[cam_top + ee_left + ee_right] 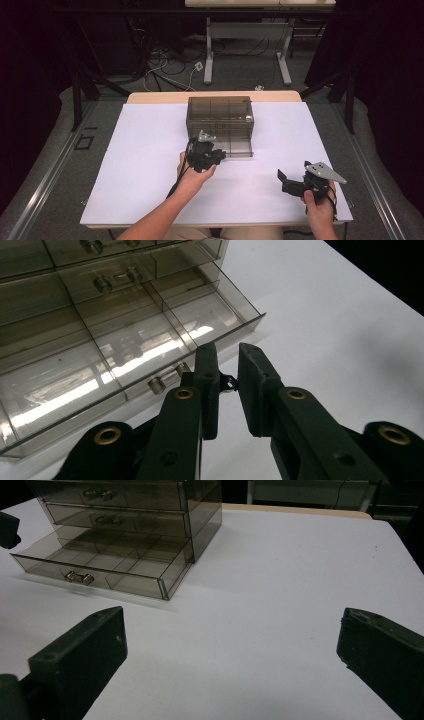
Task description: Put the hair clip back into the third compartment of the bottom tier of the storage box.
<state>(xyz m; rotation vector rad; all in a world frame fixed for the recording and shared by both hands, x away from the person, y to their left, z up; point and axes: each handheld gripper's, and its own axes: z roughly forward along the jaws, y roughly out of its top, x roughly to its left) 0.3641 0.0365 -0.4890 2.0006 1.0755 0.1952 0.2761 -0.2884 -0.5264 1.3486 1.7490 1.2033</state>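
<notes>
One smoky transparent plastic drawer cabinet (220,117) stands at the centre of the high view, on the far half of a white rectangular table top (150,150). In the right gripper view the same cabinet (200,510) sits at the upper left of the frame and shows three drawers stacked one above another. The bottom drawer (100,562) is pulled out toward the camera; the two above it are pushed in. The open drawer is split by clear dividers into several compartments, and a small metal two-knob handle (79,578) sits on its front wall.

In the high view one black left gripper (212,156) lies just below centre, held by a hand (192,177), right at the front of the open drawer. In the left gripper view its jaws rise from the bottom centre and stand close together with a narrow gap between them, nothing plainly clamped; a small dark bit shows in the gap, too small to tell. The drawer handle (167,380) lies just left of the jaws.

One black right gripper (286,181) sits at the lower right of the high view, over bare table, well apart from the cabinet. In the right gripper view its two jaws stand wide apart at the lower corners, holding nothing.
</notes>
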